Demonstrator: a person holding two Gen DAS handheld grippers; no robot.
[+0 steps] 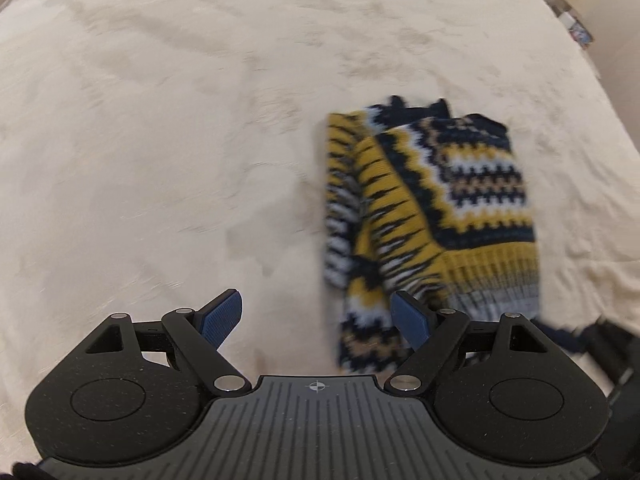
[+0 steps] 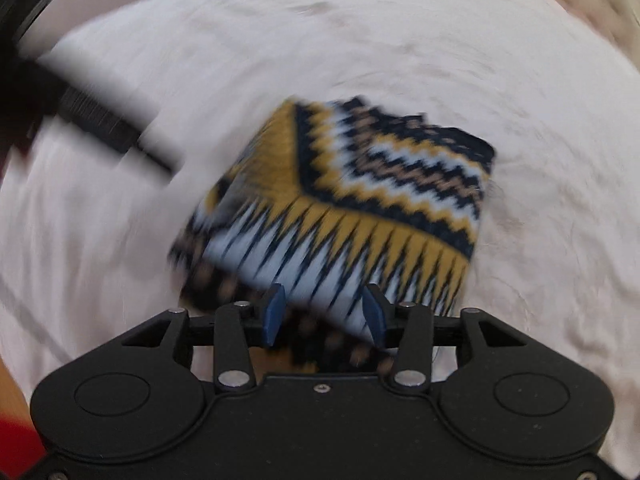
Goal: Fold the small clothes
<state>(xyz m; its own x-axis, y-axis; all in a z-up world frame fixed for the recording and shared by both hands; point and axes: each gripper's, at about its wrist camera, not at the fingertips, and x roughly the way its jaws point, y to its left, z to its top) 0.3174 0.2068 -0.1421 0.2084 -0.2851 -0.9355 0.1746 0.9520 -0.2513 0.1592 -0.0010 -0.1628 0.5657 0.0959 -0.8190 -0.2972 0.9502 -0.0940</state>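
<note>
Two hand-held grippers I steer both stand wide and hold nothing, the left hand-held gripper [image 1: 318, 318] beside the folded sweater's [image 1: 432, 208] near edge, the right hand-held gripper [image 2: 324, 314] over its hem, on the cream bed [image 1: 160, 140].

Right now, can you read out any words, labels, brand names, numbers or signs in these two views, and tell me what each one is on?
No readable words or numbers in either view.
Left tool: only a small crosshair mark on its grey ribbed plate, no lettering.
Sweater: a knit zigzag pattern only, no visible tag or label.
Items beyond the bed's far right corner: too small and blurred to read.
Right tool: no markings visible.
</note>
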